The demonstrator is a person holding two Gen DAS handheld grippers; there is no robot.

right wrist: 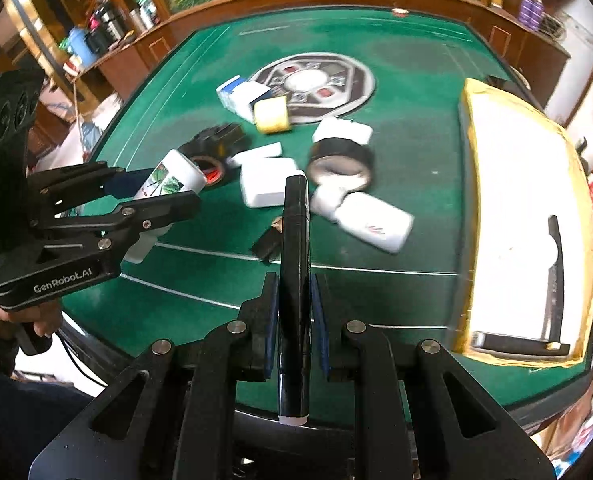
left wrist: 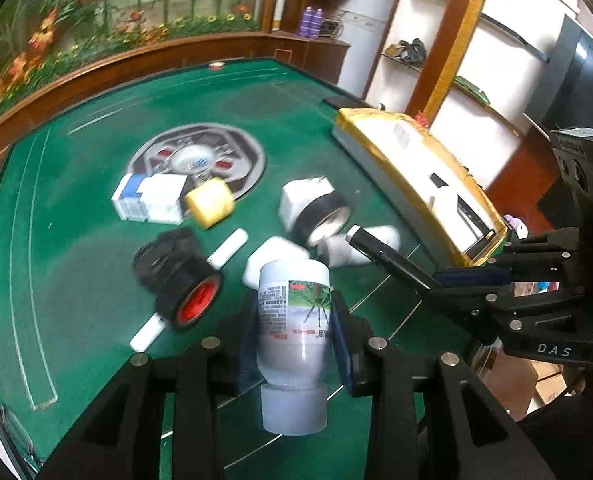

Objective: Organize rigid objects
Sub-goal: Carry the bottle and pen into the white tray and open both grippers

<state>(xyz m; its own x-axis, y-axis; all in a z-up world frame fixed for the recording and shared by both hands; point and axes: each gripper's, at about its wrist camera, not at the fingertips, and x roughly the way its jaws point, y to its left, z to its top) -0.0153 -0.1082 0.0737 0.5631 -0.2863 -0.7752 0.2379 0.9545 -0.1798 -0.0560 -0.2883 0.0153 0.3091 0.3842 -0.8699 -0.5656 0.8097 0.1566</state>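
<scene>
1. The left gripper [left wrist: 292,332] is clamped around a white bottle [left wrist: 293,320] with a printed label, its blue pads squeezing the body at mid-height. The bottle hangs cap-down at the lower centre of the left wrist view, clear of the green tabletop [left wrist: 76,240], I'd guess so it can travel without knocking the clutter.
2. The right gripper [right wrist: 294,312] holds a black marker [right wrist: 294,280] lengthwise between its pads, pointing up the middle of the right wrist view.
3. The likely destination is the yellow-rimmed tray [right wrist: 470,200] on the right of that view; it already carries a black pen-like item [right wrist: 554,280] near its lower edge.
4. Still loose mid-table: a black tape roll [right wrist: 340,160], a yellow block [right wrist: 271,115], a white box [right wrist: 266,182] and a second white bottle [right wrist: 370,220] on its side, all close together.
5. Both loads look ready for sorting into the tray.
</scene>
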